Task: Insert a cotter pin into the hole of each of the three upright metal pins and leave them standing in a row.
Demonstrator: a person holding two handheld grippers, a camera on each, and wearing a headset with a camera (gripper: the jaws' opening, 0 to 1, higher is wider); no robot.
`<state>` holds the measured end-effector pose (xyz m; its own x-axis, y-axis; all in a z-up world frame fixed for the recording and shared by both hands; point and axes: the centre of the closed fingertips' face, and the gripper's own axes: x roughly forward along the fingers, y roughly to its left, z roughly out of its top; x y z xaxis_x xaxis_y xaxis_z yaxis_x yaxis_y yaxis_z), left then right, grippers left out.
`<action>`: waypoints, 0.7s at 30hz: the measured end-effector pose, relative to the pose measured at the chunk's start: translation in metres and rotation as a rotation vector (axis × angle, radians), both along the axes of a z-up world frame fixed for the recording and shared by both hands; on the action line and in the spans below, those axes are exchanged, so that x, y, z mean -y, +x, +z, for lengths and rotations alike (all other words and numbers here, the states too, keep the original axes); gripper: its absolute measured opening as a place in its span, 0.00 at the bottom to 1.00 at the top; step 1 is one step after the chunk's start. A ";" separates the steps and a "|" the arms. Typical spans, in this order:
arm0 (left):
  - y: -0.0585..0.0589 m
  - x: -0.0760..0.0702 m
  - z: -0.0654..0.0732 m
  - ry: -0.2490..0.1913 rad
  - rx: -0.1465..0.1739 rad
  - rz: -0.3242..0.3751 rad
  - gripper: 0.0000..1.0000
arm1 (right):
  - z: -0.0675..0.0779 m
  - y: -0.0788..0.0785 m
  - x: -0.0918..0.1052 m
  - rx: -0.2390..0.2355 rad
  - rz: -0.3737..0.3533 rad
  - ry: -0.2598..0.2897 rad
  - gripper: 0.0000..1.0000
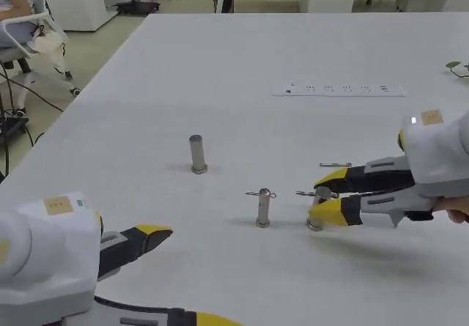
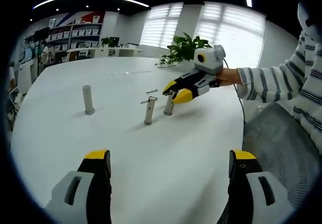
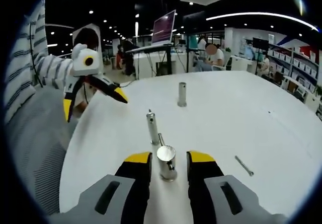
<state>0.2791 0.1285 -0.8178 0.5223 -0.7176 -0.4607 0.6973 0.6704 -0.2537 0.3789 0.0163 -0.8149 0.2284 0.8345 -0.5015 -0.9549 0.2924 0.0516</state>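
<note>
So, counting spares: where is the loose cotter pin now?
Head view, right side: the loose cotter pin lies flat on the table just beyond the right gripper.

You have a white table [image 1: 242, 55] with a flat white power strip [image 1: 338, 89] lying toward its far side. Past the table you see a leafy plant [image 2: 184, 47] and an office chair [image 1: 29, 36].
</note>
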 end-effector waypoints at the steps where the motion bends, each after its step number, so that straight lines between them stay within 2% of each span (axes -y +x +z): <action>1: 0.001 0.000 0.001 -0.003 0.004 0.007 0.98 | 0.002 0.000 0.002 -0.012 -0.016 0.010 0.33; 5: 0.002 0.001 0.002 -0.004 0.013 0.019 0.98 | 0.020 0.000 0.009 -0.041 -0.077 0.092 0.45; 14: 0.002 0.005 0.003 -0.008 0.017 0.007 0.97 | 0.042 -0.019 0.027 -0.042 -0.146 0.148 0.69; 21: 0.002 0.004 0.006 -0.016 0.024 0.012 0.98 | 0.053 -0.034 0.038 -0.043 -0.198 0.173 0.79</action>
<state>0.2812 0.1248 -0.8117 0.5420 -0.7180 -0.4367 0.6949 0.6751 -0.2476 0.3452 -0.0219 -0.7620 0.3771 0.8499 -0.3681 -0.8759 0.4564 0.1567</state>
